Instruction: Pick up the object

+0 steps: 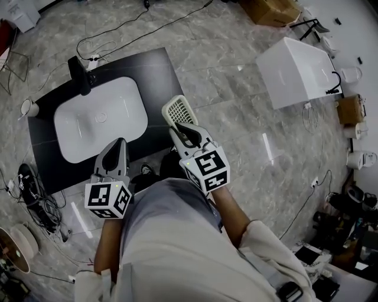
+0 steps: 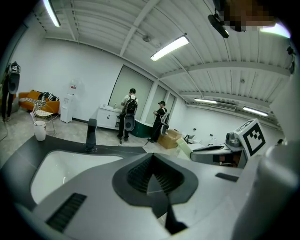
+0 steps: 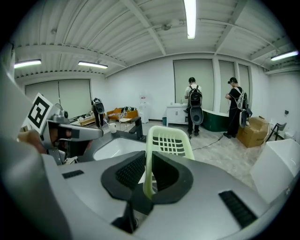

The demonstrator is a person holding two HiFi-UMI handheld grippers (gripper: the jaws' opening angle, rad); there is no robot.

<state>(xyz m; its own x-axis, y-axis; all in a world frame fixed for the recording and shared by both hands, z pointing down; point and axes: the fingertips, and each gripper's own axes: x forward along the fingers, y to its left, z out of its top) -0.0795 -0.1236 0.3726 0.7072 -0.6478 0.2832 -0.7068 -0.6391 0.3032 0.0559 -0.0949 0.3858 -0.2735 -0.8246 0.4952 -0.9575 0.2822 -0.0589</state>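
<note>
A pale yellow-green slotted plastic basket (image 1: 179, 110) is lifted clear of the black counter (image 1: 155, 69), beside the white basin (image 1: 64, 125). My right gripper (image 1: 184, 128) is shut on its rim. In the right gripper view the rim (image 3: 147, 161) stands upright between the dark ribbed pads, with the grid wall (image 3: 169, 140) rising beyond them. My left gripper (image 1: 118, 145) hovers over the counter's near edge, left of the basket. In the left gripper view its pads meet along a line, so this gripper (image 2: 152, 171) is shut with nothing in it.
A black faucet (image 1: 80, 74) stands at the basin's far left corner, and a white cup (image 1: 29, 108) is off the counter's left end. A white tub (image 1: 299, 72) and a cardboard box (image 1: 270, 10) are on the floor to the right. Cables trail around. Two people (image 3: 194, 105) stand far back.
</note>
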